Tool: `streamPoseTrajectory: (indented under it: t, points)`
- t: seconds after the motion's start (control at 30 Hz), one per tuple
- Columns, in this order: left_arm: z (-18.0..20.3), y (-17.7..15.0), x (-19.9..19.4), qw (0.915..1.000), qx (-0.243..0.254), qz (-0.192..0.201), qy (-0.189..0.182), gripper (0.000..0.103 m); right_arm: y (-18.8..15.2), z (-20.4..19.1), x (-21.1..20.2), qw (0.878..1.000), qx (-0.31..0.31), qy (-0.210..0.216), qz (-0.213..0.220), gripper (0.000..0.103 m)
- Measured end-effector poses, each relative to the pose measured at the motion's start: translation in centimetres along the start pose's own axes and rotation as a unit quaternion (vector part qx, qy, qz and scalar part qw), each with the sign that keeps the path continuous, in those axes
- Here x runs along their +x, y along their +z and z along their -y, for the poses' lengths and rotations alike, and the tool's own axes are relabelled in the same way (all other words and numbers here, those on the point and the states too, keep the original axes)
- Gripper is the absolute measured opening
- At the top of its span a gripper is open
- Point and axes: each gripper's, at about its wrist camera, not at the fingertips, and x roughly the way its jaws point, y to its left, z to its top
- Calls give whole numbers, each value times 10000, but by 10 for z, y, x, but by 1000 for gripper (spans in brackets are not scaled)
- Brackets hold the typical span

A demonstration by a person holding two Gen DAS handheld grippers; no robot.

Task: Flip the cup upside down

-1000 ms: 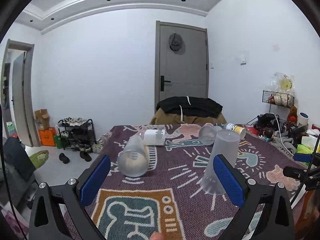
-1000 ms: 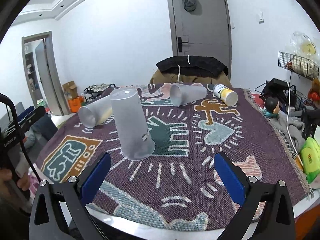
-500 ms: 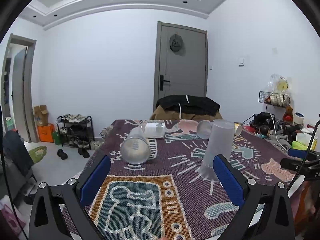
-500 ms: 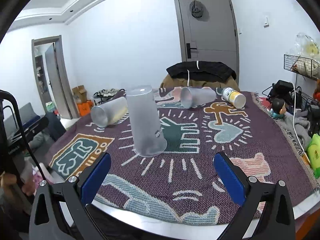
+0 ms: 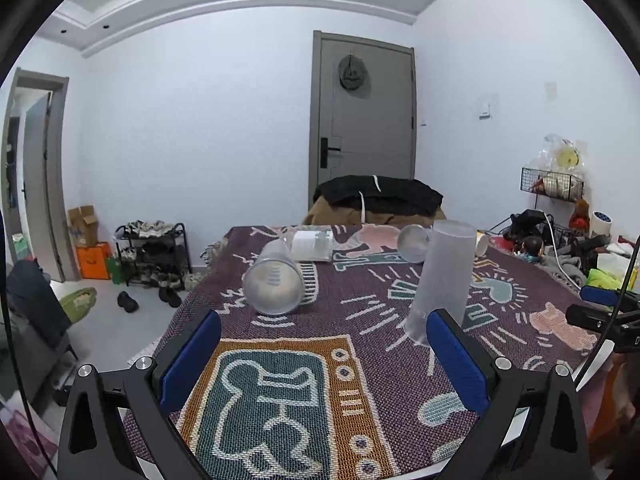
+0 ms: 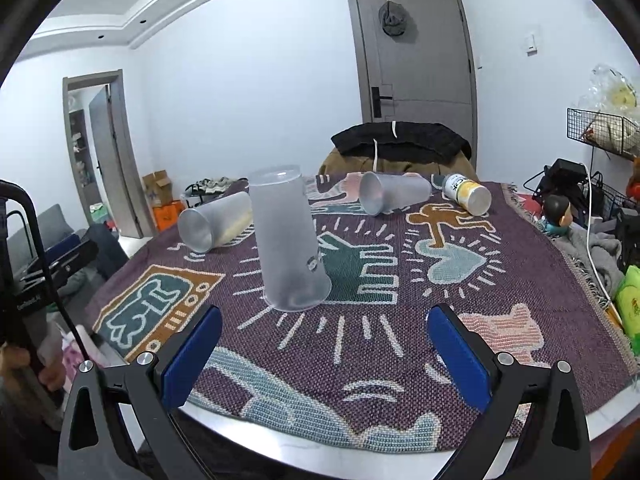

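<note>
Both claws, left claw (image 5: 323, 354) and right claw (image 6: 324, 354), gape wide before one frosted, tapered cup (image 6: 287, 240) standing inverted on woven cloth (image 6: 380, 344).

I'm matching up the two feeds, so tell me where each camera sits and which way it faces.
Left wrist: on the left gripper, low at the table's near-left edge, facing the door; its open blue pads frame the patterned cloth.
Right wrist: on the right gripper, at the near edge, facing the door; the left hand shows at far left.
Shared: the upside-down frosted cup, two lying cups, the door.
</note>
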Motion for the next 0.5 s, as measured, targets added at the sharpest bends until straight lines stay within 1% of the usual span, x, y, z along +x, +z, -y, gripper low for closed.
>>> streamPoseTrajectory:
  t: [0.2,0.37,0.5]
  points:
    - [4,-1,-1,10000,56,11,18,103,-1,2,4,10000,68,23,-26,103]
    - [4,0,-1,10000,30,22,38,103,-2,3,6,9998,150,98,-76,103]
    - [2,-1,0,10000,3,5,13,103,-2,3,5,9998,153,74,-57,103]
